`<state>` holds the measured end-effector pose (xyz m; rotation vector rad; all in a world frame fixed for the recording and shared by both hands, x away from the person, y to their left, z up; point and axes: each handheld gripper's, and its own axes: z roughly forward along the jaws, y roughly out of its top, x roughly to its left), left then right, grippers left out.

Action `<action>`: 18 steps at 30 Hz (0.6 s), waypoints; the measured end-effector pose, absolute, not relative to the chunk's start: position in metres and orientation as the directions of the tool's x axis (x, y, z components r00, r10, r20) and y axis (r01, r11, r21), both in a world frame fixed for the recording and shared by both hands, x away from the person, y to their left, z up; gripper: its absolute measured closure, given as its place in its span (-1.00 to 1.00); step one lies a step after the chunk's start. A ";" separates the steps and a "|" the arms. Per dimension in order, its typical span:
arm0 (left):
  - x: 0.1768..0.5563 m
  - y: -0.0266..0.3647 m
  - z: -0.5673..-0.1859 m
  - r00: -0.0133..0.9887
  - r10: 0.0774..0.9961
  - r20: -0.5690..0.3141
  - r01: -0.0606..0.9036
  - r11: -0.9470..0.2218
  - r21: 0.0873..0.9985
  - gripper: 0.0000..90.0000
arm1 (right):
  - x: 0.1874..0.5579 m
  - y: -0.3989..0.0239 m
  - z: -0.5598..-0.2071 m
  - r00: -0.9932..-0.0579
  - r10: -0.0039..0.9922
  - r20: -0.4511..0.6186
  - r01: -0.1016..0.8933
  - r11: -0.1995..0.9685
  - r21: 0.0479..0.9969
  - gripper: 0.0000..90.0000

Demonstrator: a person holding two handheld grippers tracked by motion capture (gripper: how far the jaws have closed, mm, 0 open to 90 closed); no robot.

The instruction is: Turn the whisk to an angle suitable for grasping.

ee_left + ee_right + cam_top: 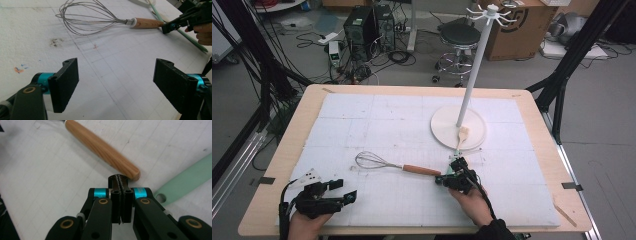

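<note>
Black jaws of my left gripper (343, 191) stand wide apart, nothing between them, parked at seven o'clock on the white foam mat (377, 120). Idle.

My right gripper (121, 185) is clenched tight, pads pressed together, gripping nothing. Its tip sits just beside the butt end of the wooden handle (102, 150) of the whisk (377, 161). Cannot tell whether tip and wood touch.

Whisk lies flat near table centre, wire head toward nine o'clock, handle toward three o'clock, ending at my right gripper. A mint-green spatula (185, 182) lies just past it at one o'clock, its pale head resting on the round base (447, 131) of the white hook stand (477, 55).

Judgement: the work in hand is a pickup of the whisk by its handle. With jaws shut I can only nudge it. Better to open first, straddle the handle across its width a little up from the butt, and close squarely so the round wood does not roll out. Keep clear of the spatula handle alongside.

Beyond the table: stool, cables, boxes.
</note>
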<state>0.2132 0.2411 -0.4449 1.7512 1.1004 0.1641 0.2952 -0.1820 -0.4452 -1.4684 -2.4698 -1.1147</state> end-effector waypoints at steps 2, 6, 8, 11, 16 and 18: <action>0.212 0.242 -0.445 0.574 0.733 -0.366 0.592 -0.062 0.804 -0.53 | 0.298 -0.181 -0.445 -0.536 0.754 0.380 0.782 0.275 0.559 0.99; 0.211 0.245 -0.445 0.566 0.737 -0.370 0.594 -0.053 0.803 -0.53 | 0.302 -0.178 -0.444 -0.527 0.767 0.365 0.782 0.269 0.562 0.99; 0.210 0.246 -0.445 0.565 0.737 -0.370 0.592 -0.050 0.804 -0.53 | 0.305 -0.177 -0.443 -0.521 0.780 0.347 0.779 0.269 0.567 0.99; 0.209 0.246 -0.444 0.564 0.738 -0.369 0.591 -0.050 0.805 -0.53 | 0.311 -0.176 -0.443 -0.509 0.792 0.337 0.780 0.259 0.570 0.99; 0.210 0.246 -0.445 0.562 0.739 -0.371 0.594 -0.050 0.803 -0.53 | 0.323 -0.175 -0.443 -0.480 0.807 0.343 0.791 0.230 0.567 0.99; 0.210 0.246 -0.445 0.562 0.740 -0.370 0.594 -0.050 0.803 -0.53 | 0.328 -0.174 -0.443 -0.465 0.815 0.347 0.797 0.214 0.565 0.99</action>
